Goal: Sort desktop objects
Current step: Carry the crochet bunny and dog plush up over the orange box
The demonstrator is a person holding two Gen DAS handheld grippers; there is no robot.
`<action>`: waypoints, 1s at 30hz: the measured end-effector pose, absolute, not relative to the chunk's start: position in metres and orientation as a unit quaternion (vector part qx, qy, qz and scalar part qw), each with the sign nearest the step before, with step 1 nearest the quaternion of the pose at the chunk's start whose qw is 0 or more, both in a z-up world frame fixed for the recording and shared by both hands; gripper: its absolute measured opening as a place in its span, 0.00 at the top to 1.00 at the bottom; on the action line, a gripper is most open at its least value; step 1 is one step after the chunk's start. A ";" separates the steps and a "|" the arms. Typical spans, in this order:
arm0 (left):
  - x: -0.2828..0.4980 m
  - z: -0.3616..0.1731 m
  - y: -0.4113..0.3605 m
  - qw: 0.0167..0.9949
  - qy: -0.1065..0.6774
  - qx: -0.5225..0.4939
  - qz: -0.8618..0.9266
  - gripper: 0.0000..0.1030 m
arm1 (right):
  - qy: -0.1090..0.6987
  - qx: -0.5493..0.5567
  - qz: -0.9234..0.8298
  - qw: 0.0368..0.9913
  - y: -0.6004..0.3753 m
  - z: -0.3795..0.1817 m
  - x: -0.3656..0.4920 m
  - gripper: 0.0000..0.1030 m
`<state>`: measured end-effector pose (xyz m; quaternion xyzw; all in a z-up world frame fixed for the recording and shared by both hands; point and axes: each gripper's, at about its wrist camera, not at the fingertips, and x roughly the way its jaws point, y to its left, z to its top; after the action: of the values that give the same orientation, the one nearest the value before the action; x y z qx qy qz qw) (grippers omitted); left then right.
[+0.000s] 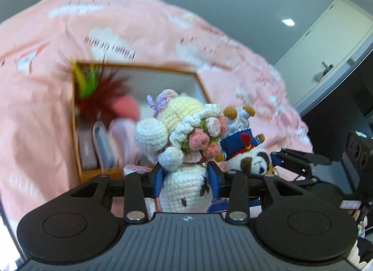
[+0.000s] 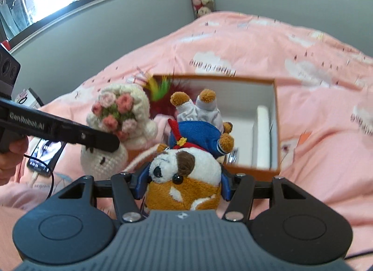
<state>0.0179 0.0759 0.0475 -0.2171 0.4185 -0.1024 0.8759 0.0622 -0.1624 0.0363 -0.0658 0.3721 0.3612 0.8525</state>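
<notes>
My left gripper (image 1: 186,181) is shut on a white crochet doll (image 1: 184,191) that carries a pink flower bouquet; it hangs head-down above the pink bedspread. The doll also shows in the right wrist view (image 2: 105,156), with the left gripper's black finger (image 2: 98,140) across it. My right gripper (image 2: 185,181) is shut on a brown-and-white plush dog (image 2: 184,170) in a blue sailor jacket, held upside down. The dog shows in the left wrist view (image 1: 251,154) too. Both toys hover near the front of an open orange-rimmed box (image 2: 276,112), also seen in the left wrist view (image 1: 200,79).
The box holds a red, yellow and green feather toy (image 1: 98,89), a pink plush (image 1: 126,107) and flat items standing on edge (image 1: 102,145). A phone with a cable (image 2: 44,154) lies on the pink bedspread (image 2: 314,84) at the left. Grey walls and a window stand behind.
</notes>
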 end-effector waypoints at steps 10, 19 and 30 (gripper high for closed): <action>0.085 0.082 0.088 0.905 0.367 -0.196 -0.087 0.57 | 0.317 -0.074 0.363 0.873 -0.151 0.067 0.117 0.42; 0.160 0.024 0.090 0.874 0.424 -0.222 -0.080 0.57 | 0.317 -0.110 0.363 0.869 -0.132 0.030 0.187 0.42; 0.212 -0.040 0.082 0.836 0.505 -0.204 -0.065 0.56 | 0.400 -0.120 0.361 0.834 -0.113 -0.035 0.238 0.42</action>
<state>0.2117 0.0825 -0.0400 -0.2042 0.5053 -0.0650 0.8359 0.2379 -0.1128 -0.0352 -0.1198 0.4004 0.3609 0.8337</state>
